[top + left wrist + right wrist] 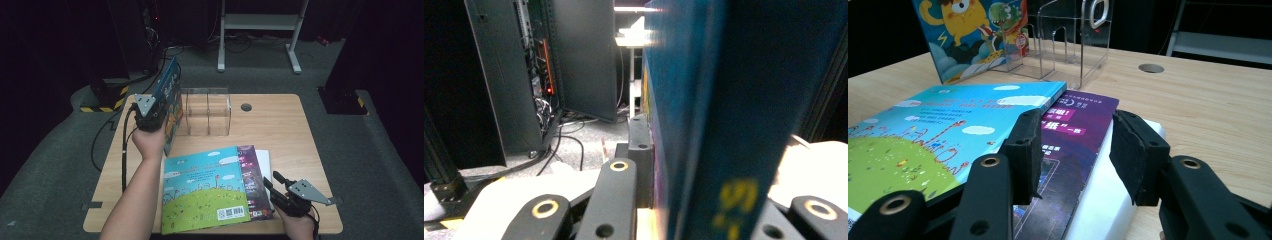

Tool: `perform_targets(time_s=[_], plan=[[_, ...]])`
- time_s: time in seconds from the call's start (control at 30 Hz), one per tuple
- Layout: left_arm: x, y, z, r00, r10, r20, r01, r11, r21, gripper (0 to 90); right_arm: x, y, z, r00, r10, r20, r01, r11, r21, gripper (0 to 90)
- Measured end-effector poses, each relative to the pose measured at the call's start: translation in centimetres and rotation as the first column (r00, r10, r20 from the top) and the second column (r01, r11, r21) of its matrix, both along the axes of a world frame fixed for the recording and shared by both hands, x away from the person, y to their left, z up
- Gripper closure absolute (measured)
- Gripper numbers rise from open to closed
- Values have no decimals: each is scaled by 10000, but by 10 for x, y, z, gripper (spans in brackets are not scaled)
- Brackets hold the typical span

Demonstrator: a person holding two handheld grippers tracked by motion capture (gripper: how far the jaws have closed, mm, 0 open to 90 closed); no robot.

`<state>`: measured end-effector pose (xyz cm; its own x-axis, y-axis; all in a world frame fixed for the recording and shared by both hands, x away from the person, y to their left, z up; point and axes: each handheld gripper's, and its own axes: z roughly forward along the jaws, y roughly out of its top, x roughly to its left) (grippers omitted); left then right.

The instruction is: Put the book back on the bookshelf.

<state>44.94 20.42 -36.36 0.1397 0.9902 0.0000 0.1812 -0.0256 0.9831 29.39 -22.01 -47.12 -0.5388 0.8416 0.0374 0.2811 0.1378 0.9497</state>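
The left tool [150, 114] pinches a blue picture book [171, 95] on edge, held upright just left of the clear acrylic rack [207, 112] at the back of the counter [280, 130]. To seat it well, I would keep the book vertical, line its lower edge up with a slot, and lower it straight — a tilt would likely catch a divider or nudge the light rack. Whether its bottom edge already touches the counter is hard to tell.

The right tool [280, 189] rests half spread, holding nothing, beside the stack of flat books [215, 187] near the front edge — a green-and-blue cover on top, purple and white beneath.

The counter is pale wood with a round cable hole; around it, grey carpet, dark cabinets, trailing cables and a white stand frame.
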Motion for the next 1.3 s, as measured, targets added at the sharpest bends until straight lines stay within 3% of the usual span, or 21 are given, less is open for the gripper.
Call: perform_targets(time_s=[0.4,0.53,0.57,0.6,0.7,1.03,1.3], plan=[[1,10,11,9975,-419,-560,405,9988,-266,771,0,7,-2,9999,133,-48,-133,9997,-184,554],[5,10,14,9943,-506,-944,477,9983,-322,781,0,7,-2,9999,135,-70,-136,9998,-163,553],[5,10,14,9943,-506,-944,477,9983,-322,801,0,7,-2,9999,135,-70,-136,9998,-163,553],[5,7,15,9950,-261,-961,270,9996,74,818,-1,6,-2,9999,124,-70,-125,9998,-146,553],[6,3,15,9961,-138,-877,165,9994,293,828,-1,5,-1,9999,127,-45,-128,9999,-115,554],[18,-3,20,9986,376,-359,-367,9990,255,833,1,2,-2,9999,66,-85,-66,10000,-12,559],[25,-3,14,9976,587,-359,-585,9983,68,833,1,1,-2,9999,57,-100,-57,10000,-3,559]])
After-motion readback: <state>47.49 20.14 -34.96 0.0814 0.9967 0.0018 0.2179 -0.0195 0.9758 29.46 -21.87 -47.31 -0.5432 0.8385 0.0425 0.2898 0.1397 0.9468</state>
